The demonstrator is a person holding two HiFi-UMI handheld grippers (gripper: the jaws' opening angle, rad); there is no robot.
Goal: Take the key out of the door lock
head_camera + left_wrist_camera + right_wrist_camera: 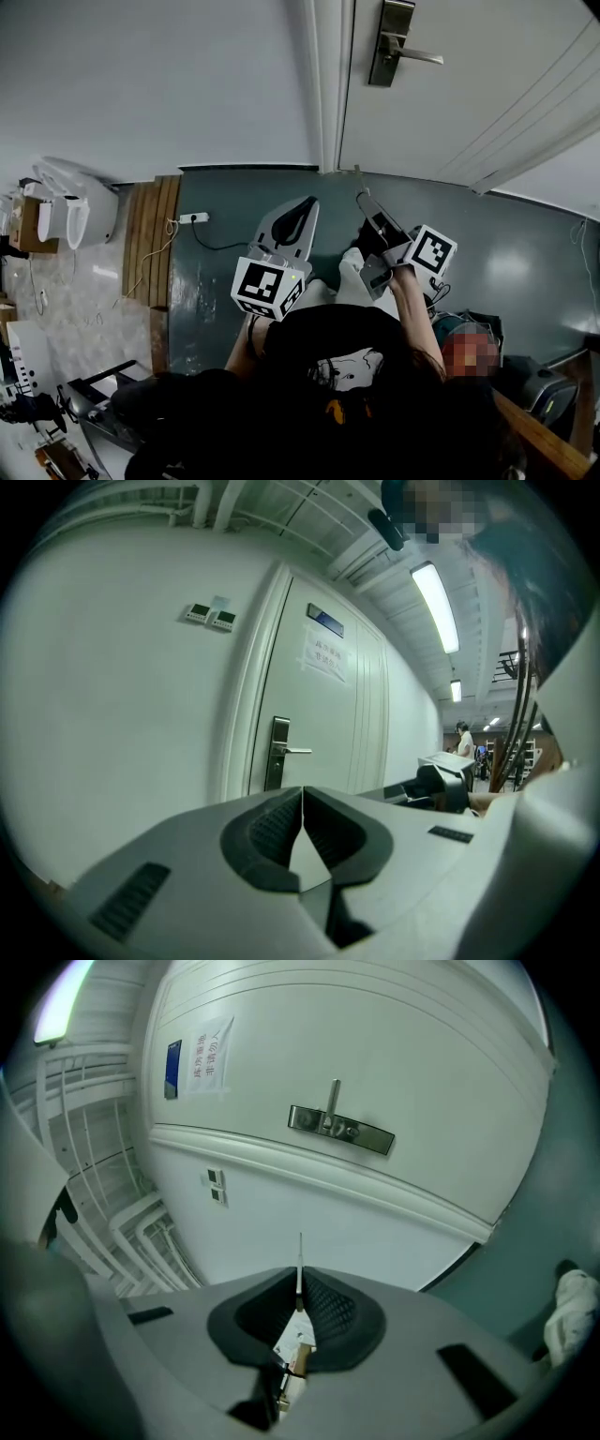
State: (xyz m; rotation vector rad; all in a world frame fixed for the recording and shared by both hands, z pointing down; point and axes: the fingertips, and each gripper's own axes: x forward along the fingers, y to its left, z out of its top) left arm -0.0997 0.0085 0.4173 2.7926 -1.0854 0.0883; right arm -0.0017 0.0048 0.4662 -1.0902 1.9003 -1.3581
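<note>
The white door's metal lock plate with its lever handle (389, 42) (278, 752) (339, 1129) stands well ahead of both grippers. No key shows in it from here. My right gripper (300, 1274) (363, 199) is shut on the key (300, 1255). The key's thin blade pokes out from between the pads and points towards the wall beside the door. My left gripper (302, 803) (305, 204) is shut with nothing in it, held to the left of the right one, away from the door.
A paper notice (325, 655) (211, 1054) hangs on the door. Two wall switches (209, 616) sit left of the frame. White fixtures (66, 206), wooden planks (155, 234) and a power strip (194, 217) lie at left. A person (462, 740) stands far off.
</note>
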